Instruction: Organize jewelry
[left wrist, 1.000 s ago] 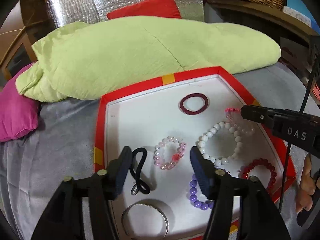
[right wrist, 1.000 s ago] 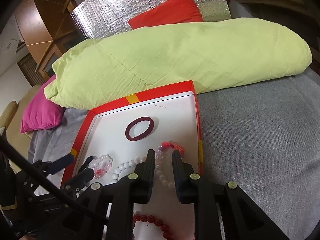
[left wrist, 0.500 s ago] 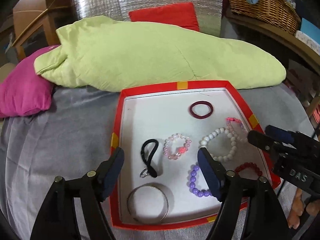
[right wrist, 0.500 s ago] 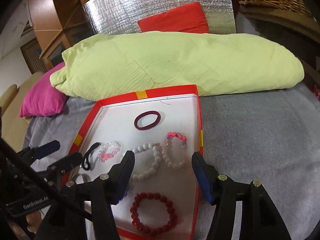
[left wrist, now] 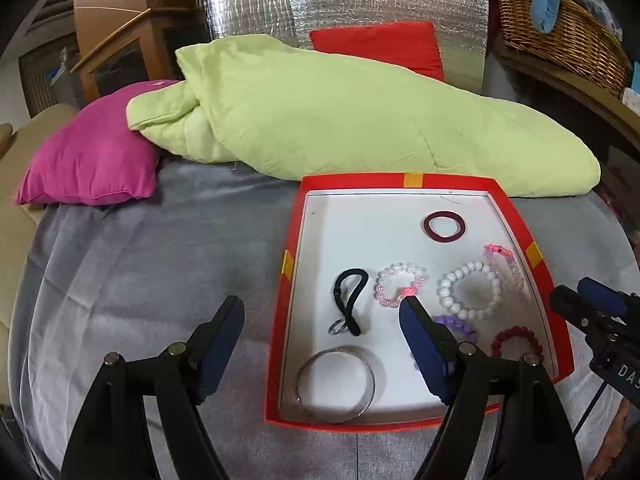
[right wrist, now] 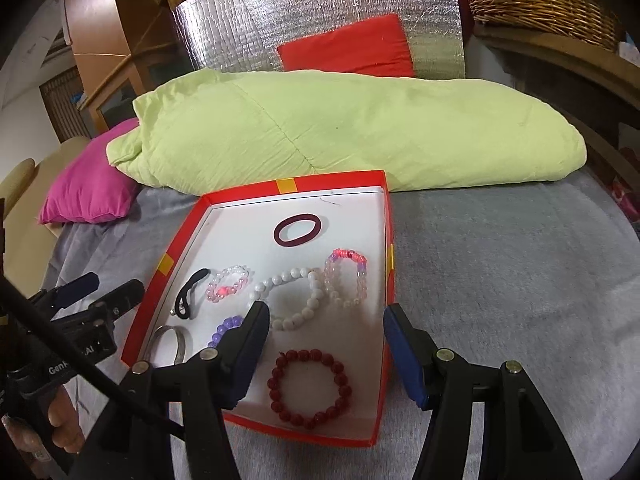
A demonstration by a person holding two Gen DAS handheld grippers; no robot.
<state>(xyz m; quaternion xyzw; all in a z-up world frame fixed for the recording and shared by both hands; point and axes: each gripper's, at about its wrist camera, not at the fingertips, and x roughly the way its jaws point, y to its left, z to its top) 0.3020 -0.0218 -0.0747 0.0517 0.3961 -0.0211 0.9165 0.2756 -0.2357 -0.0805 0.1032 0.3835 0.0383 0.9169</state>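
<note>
A red tray with a white floor lies on the grey cover. In it are a maroon hair tie, a white bead bracelet, two pink bead bracelets, a purple bracelet, a dark red bracelet, a black hair tie and a silver bangle. My left gripper is open and empty above the tray's near left edge. My right gripper is open and empty above the tray's near right part.
A lime green quilt lies behind the tray. A magenta pillow is at the left and a red cushion against silver foil at the back. A wicker basket stands on a shelf at the right.
My right gripper opened, let the pink bracelet lie in the tray, and drew back. My left gripper also drew back and moved left. Both views now take in the whole tray.
</note>
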